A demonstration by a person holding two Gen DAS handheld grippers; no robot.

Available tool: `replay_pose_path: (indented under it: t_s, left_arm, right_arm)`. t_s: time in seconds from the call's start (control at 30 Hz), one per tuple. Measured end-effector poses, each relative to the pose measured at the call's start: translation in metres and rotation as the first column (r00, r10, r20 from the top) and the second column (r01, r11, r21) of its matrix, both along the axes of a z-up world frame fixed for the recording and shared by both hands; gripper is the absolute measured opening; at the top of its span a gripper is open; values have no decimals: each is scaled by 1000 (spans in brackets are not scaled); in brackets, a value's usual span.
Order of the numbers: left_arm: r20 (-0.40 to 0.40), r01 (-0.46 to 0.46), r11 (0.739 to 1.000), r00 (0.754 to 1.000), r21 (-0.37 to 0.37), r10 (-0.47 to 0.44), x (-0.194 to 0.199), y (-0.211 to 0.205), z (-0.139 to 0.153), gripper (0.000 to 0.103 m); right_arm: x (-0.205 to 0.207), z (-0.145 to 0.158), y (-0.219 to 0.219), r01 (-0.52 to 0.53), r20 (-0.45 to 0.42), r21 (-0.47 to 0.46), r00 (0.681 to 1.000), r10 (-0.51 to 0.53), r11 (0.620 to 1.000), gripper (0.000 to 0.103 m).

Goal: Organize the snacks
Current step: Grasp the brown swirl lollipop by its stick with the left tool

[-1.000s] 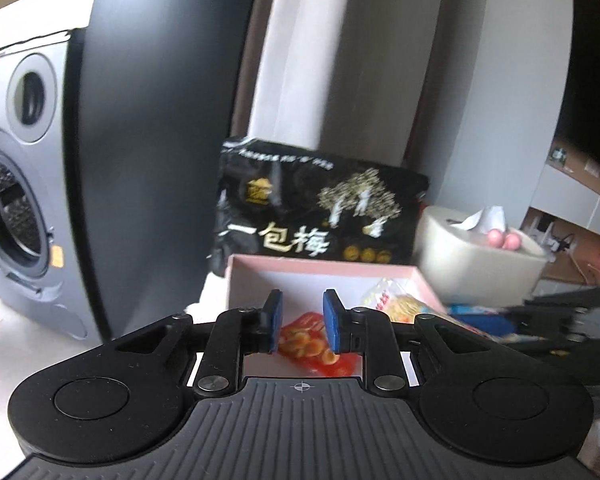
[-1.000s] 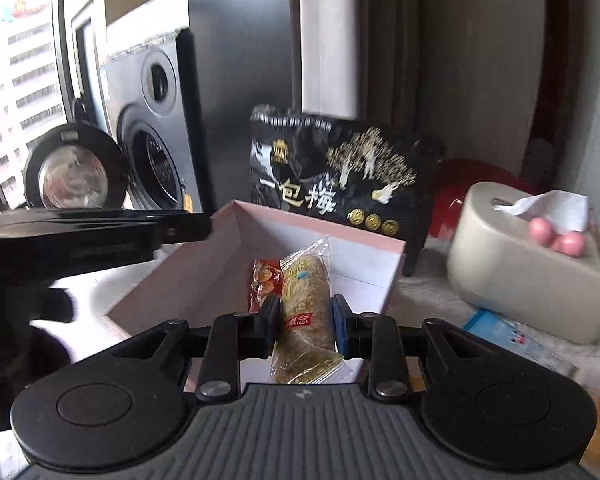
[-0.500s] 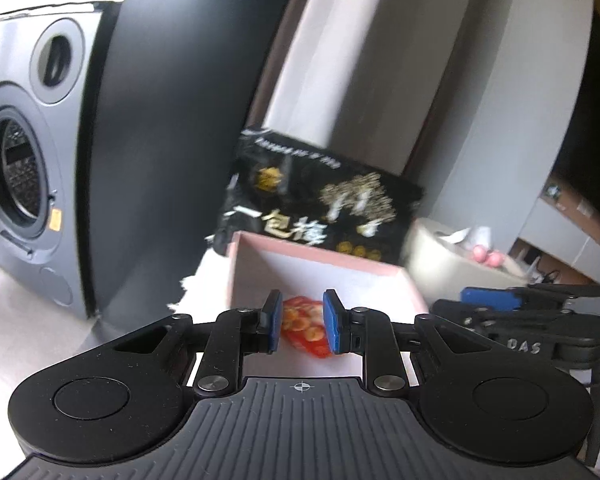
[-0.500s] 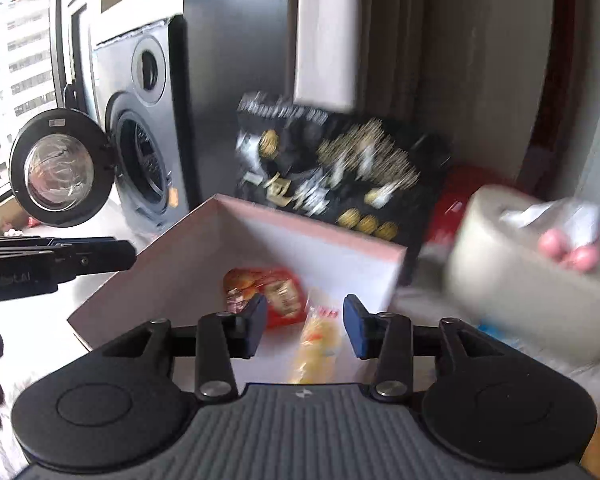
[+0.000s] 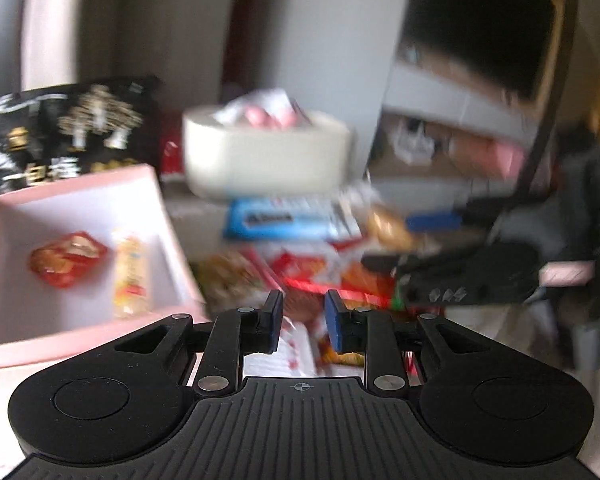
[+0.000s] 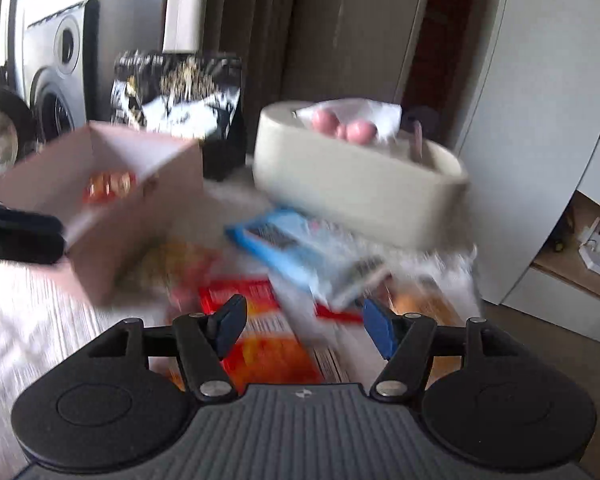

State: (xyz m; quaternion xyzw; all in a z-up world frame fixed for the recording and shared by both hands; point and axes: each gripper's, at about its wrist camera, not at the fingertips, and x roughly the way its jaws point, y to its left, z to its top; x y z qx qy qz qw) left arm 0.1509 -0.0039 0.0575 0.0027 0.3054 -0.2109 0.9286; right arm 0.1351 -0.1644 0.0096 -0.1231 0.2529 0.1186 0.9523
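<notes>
Both views are motion-blurred. The left gripper (image 5: 302, 320) hangs empty, jaws a narrow gap apart, over a heap of snacks (image 5: 312, 268) on the worktop. To its left sits the pink box (image 5: 168, 232), holding a red packet (image 5: 66, 258) and a yellow bar (image 5: 130, 272). The right gripper (image 6: 304, 326) is spread wide and empty above the same heap, a blue packet (image 6: 296, 248) just ahead, a tissue box (image 6: 352, 192) beyond.
</notes>
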Motion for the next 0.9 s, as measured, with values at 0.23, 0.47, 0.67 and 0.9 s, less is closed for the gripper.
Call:
replay_pose_path:
  t_s: [0.23,0.47,0.67,0.9]
  left_arm:
    - [-59,-40,985,997,170,51,21,-36,-34,28]
    - [-96,-51,989,993,136,64,33,-32,-44,28]
    - [-73,3,987,997,160,9,23,-23,-44,14]
    - [-90,20,983,996,184,-3,9,-7,-38,14]
  right_arm:
    - [-24,-8,-29,-26,24,80,999,24,996,65]
    - [-22,-26,-47,-1,1,120,1000,1,993,65]
    - [-22,-28,-51,9,15,157,1000,-12,988,65]
    - [-21,-19,-40,-37,28,150,999,33,988,65]
